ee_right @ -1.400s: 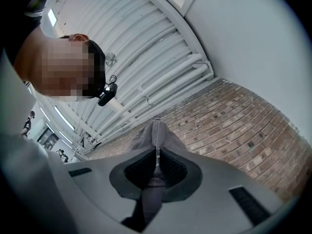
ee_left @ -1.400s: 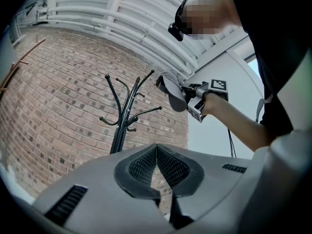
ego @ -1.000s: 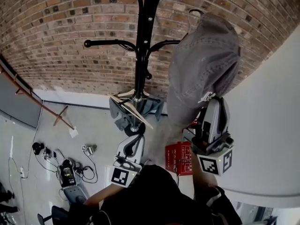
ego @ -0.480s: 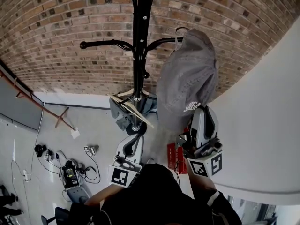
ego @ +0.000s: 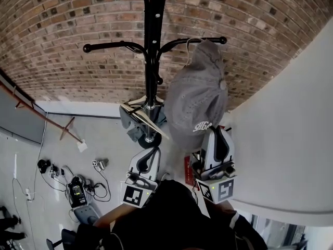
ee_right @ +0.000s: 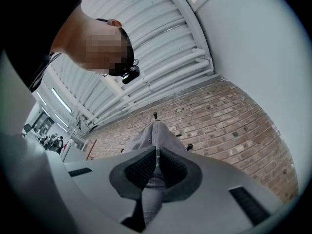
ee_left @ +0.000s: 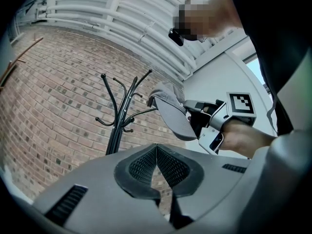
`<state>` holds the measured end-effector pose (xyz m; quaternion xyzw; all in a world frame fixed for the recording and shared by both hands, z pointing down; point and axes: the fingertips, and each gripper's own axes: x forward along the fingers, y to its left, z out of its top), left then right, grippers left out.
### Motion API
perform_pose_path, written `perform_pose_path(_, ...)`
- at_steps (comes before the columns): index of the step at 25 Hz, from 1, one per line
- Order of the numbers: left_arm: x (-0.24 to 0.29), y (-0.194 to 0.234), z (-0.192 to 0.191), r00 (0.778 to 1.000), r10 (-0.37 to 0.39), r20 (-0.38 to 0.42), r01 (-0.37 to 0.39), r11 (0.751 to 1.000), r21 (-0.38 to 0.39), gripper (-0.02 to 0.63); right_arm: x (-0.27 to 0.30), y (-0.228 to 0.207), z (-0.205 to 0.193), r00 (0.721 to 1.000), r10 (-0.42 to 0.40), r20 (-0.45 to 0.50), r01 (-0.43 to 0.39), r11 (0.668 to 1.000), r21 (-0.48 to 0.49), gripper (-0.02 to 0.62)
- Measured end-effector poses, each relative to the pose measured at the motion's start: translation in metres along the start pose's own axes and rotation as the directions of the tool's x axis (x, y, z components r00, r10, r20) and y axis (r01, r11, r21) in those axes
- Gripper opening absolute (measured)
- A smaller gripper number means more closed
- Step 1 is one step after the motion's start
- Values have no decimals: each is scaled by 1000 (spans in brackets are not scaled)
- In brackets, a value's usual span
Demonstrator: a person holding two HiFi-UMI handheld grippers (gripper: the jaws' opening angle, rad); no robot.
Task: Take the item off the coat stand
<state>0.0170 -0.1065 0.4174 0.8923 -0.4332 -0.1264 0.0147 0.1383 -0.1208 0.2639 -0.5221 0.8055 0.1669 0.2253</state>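
The coat stand [ego: 151,61] is a thin black metal pole with curved arms ending in round knobs, set against a rough red brick wall [ego: 67,20]. A soft grey cloth cap [ego: 197,95], domed and creased, with pale stitched lettering near its lower edge, hangs just right of the pole. Its top is against the stand's right-hand arm; whether its strap is over that arm I can't tell.

The right gripper [ego: 215,133] sits below the cap, right of the pole, its 2 ribbed black pads [ee_right: 141,168] nearly together and pinching a fold of the grey fabric. The left gripper [ego: 151,154] is low by the pole, jaws closed with nothing in them.

Compared with 1 second ago, the cap and right gripper are lower and nearer the pole; the left gripper hasn't shifted.

Only the left gripper view shows the cap's flat, stiff brim [ee_left: 174,121] side-on. Only the right gripper view shows the cloth caught between the pads.
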Motion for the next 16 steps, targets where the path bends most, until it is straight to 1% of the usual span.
perform_pose_path(5, 1, -3, -2, 1000, -10, 1, 10, 1000, -3, 18, -4, 3, -11, 1000, -2, -23, 2, 1000, 22, 35)
perform_pose_path(10, 1, -2, -3, 1000, -3, -2, 3, 1000, -11, 18, -5, 5, -13, 1000, 4, -29, -4, 1000, -4, 35)
perform_pose_path(16, 2, -1, -1, 1000, 4, 12, -4, 1000, -13, 18, -5, 7, -15, 1000, 8, -30, -7, 1000, 12, 35)
